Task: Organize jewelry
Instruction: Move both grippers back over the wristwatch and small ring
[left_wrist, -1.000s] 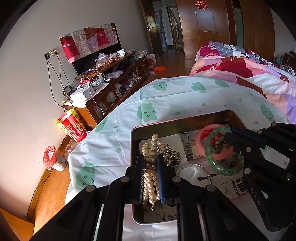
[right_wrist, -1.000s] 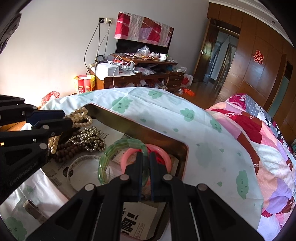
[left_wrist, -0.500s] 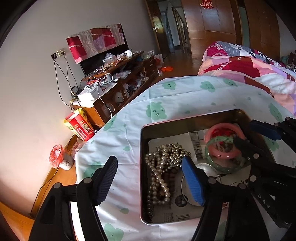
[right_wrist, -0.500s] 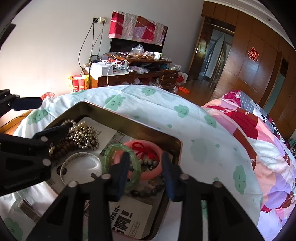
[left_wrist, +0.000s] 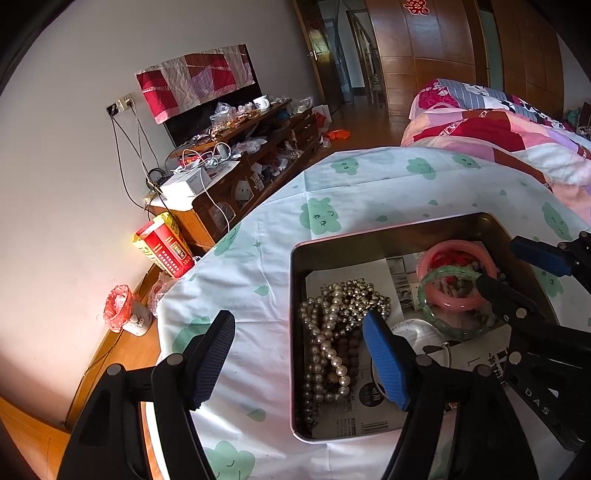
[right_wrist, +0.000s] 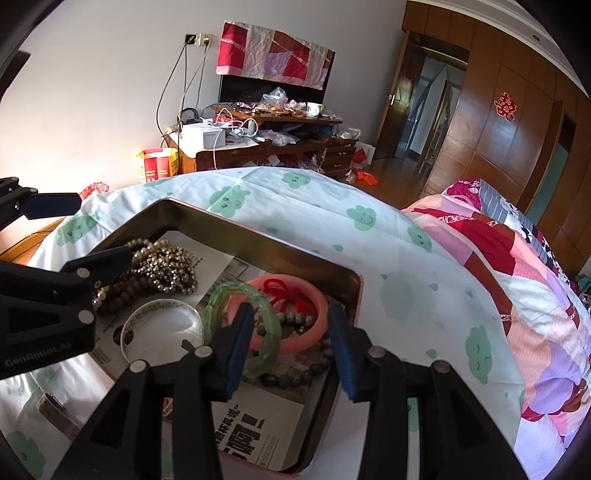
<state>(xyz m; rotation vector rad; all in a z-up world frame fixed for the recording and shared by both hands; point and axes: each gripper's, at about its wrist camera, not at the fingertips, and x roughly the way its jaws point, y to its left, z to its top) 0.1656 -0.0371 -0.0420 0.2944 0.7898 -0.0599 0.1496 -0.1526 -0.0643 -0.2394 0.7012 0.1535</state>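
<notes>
bedsheet bears one tin tray (left_wrist: 369, 236) — two bangles (right_wrist: 284, 321), bead strands (left_wrist: 332, 332) — both grippers' jaws wide.

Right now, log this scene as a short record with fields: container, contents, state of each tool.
container: metal tray on the cloud-print sheet, lined with newspaper
left side: pearl strand piled with brown beads
middle: clear bangle
right side: green bangle leaning on pink bangle, dark beads beside
left tool: open, empty
right tool: open, empty
</notes>
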